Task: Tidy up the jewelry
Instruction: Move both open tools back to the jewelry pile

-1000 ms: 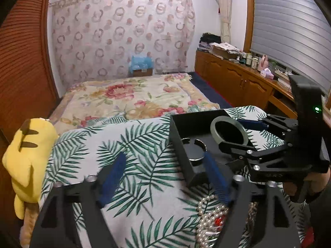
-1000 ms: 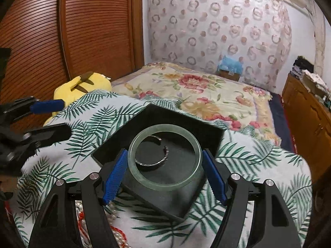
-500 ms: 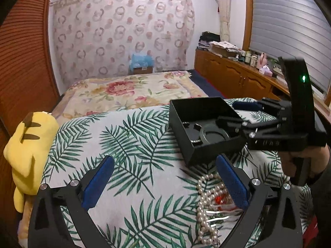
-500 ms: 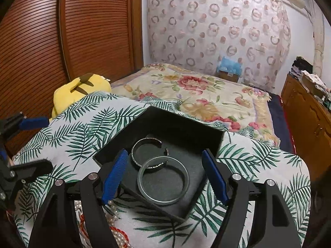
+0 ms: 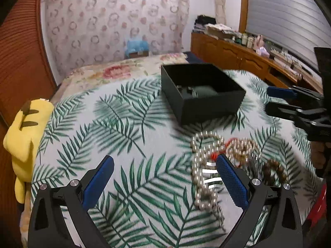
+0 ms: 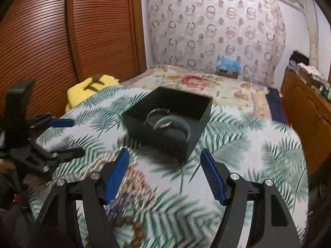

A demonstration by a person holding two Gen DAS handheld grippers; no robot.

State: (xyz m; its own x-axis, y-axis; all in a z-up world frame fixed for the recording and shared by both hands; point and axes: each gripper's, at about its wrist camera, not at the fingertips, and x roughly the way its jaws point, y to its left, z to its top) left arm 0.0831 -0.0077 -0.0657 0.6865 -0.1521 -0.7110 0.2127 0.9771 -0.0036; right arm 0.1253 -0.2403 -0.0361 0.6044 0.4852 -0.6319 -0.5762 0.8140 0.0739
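Blue-padded tongs are being held wide apart on both sides, and nothing is being gripped by either. The left gripper (image 5: 164, 177) is being hovered over the leaf-print cloth (image 5: 115, 136), with its right-hand finger passing in front of the loose pile of jewelry. The right gripper (image 6: 165, 175) is being held spread above the same cloth, just short of the black box (image 6: 171, 119), its jaws empty.

Nearest, the work still to be done is being shown: a pearl necklace (image 5: 201, 165) is lying in loops on the cloth, tangled with a brown bead strand (image 5: 273, 169) and something red (image 5: 223, 146); motion blur is hiding finer detail. In the right wrist view the same heap (image 6: 124, 181) is being smeared by blur beside the left-hand finger.

Farther on, the finished part is being displayed: inside the open box a pale green bangle (image 6: 175, 124) and a silver cuff bracelet (image 6: 159, 111) are lying close together on the dark lining; whether they touch cannot be told.

Judged from this, the task is being carried roughly to its midpoint, with the rigid pieces boxed and the beaded strands waiting. Beyond, a yellow plush toy (image 5: 24, 132) is being left at the cloth's edge.
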